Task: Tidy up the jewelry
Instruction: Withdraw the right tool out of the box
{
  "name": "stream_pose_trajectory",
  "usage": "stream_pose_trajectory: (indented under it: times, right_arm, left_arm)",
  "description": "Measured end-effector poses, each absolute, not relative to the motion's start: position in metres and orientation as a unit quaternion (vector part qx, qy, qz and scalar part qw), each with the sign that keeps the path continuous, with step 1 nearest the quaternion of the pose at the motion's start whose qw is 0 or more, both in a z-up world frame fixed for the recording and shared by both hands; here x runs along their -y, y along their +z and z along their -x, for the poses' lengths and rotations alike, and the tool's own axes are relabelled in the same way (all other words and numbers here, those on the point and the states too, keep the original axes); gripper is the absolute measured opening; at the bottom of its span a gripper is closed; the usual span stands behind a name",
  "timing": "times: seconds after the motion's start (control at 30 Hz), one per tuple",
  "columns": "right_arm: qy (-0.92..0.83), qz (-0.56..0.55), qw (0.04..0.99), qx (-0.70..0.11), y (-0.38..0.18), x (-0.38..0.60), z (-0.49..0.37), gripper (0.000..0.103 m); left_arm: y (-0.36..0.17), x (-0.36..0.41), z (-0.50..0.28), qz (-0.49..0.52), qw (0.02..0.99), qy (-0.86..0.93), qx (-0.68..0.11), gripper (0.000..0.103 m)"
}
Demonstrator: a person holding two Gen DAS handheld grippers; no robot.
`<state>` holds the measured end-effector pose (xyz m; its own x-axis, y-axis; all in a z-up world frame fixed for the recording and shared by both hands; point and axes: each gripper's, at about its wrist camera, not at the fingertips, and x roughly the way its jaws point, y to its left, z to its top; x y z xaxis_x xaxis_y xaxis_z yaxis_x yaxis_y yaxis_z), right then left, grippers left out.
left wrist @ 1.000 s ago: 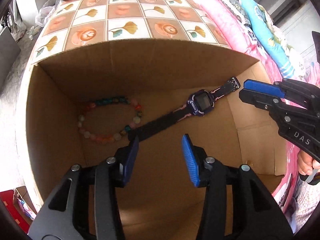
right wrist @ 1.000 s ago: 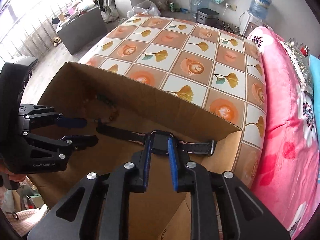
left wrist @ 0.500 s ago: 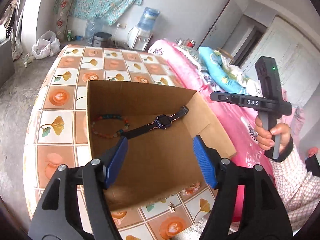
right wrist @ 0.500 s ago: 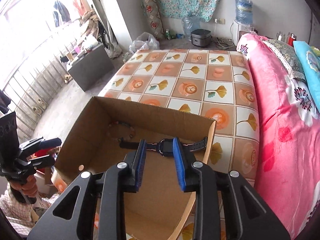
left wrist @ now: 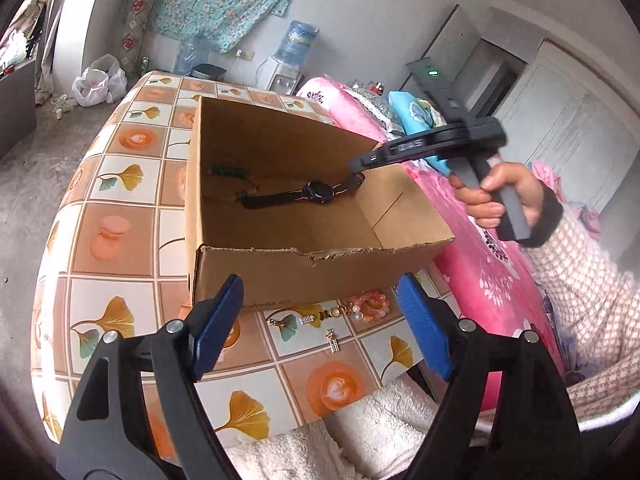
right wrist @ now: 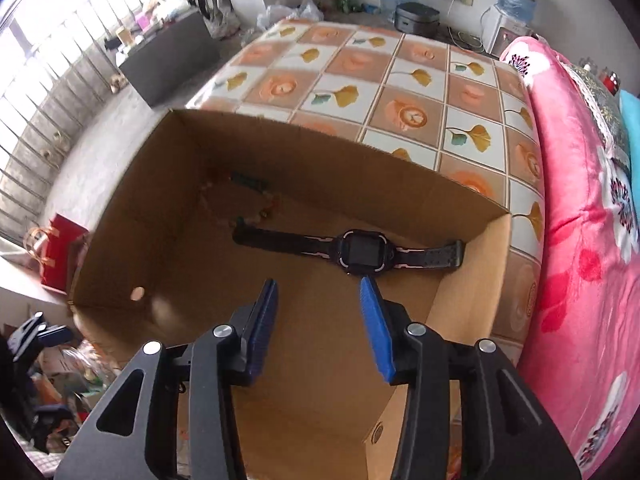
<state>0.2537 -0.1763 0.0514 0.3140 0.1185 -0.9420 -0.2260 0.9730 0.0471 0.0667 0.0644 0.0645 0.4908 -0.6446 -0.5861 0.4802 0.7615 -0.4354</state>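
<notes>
While the right gripper [right wrist: 318, 292] fingers are opening, empty, the watch [right wrist: 360, 250] lies beyond them in the cardboard box [right wrist: 472, 280]; a second ago they straddled it. Left gripper [left wrist: 322, 306] fingers, opening, have withdrawn outside the box.

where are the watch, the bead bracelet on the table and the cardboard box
watch [right wrist: 362, 249]: right wrist view, on its dark screen
bead bracelet [left wrist: 369, 305]: left wrist view, on its pink and white beads
cardboard box [left wrist: 304, 280]: left wrist view, on its near outer wall

Left gripper [left wrist: 320, 312] opening, empty, at bottom; cardboard box [left wrist: 304, 280] at centre holds a dark watch [left wrist: 316, 193].
</notes>
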Motion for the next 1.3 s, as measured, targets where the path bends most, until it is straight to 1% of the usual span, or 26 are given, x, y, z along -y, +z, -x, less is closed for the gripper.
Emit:
stream_pose_trajectory:
  times: [0.13, 0.23, 0.33, 0.43, 0.5, 0.6, 0.63, 0.7, 1.1, 1.2, 1.3]
  right_arm:
    - [0.083, 0.071, 0.774, -0.624, 0.012, 0.164, -0.287, 0.042]
    - [0.059, 0.09, 0.762, -0.639, -0.005, 0.162, -0.303, 0.043]
    - [0.049, 0.085, 0.754, -0.649, -0.015, 0.165, -0.313, 0.048]
    - [0.032, 0.087, 0.754, -0.65, -0.021, 0.17, -0.318, 0.048]
    - [0.03, 0.079, 0.754, -0.651, -0.023, 0.173, -0.319, 0.051]
    - [0.028, 0.07, 0.753, -0.653, -0.028, 0.18, -0.321, 0.057]
    - [0.034, 0.067, 0.755, -0.651, -0.027, 0.18, -0.321, 0.061]
    - [0.045, 0.066, 0.757, -0.648, -0.026, 0.177, -0.319, 0.063]
    - [0.103, 0.076, 0.758, -0.64, -0.019, 0.157, -0.311, 0.063]
    - [0.092, 0.091, 0.775, -0.619, -0.005, 0.16, -0.306, 0.063]
    - [0.11, 0.063, 0.802, -0.584, 0.034, 0.167, -0.289, 0.063]
  left_arm:
    - [0.068, -0.071, -0.055, 0.098, 0.863, -0.33, -0.37, 0.077]
    - [0.064, -0.077, -0.055, 0.095, 0.863, -0.324, -0.375, 0.078]
    - [0.06, -0.085, -0.056, 0.1, 0.864, -0.317, -0.379, 0.078]
    - [0.058, -0.092, -0.057, 0.107, 0.864, -0.315, -0.379, 0.078]
    - [0.058, -0.095, -0.058, 0.11, 0.863, -0.316, -0.378, 0.078]
    - [0.055, -0.096, -0.061, 0.113, 0.86, -0.317, -0.384, 0.078]
    - [0.053, -0.095, -0.061, 0.115, 0.858, -0.318, -0.385, 0.078]
    - [0.052, -0.094, -0.062, 0.116, 0.857, -0.321, -0.387, 0.078]
    - [0.051, -0.086, -0.066, 0.117, 0.856, -0.318, -0.391, 0.078]
    - [0.051, -0.085, -0.064, 0.115, 0.857, -0.316, -0.391, 0.078]
    - [0.05, -0.084, -0.062, 0.106, 0.86, -0.31, -0.392, 0.078]
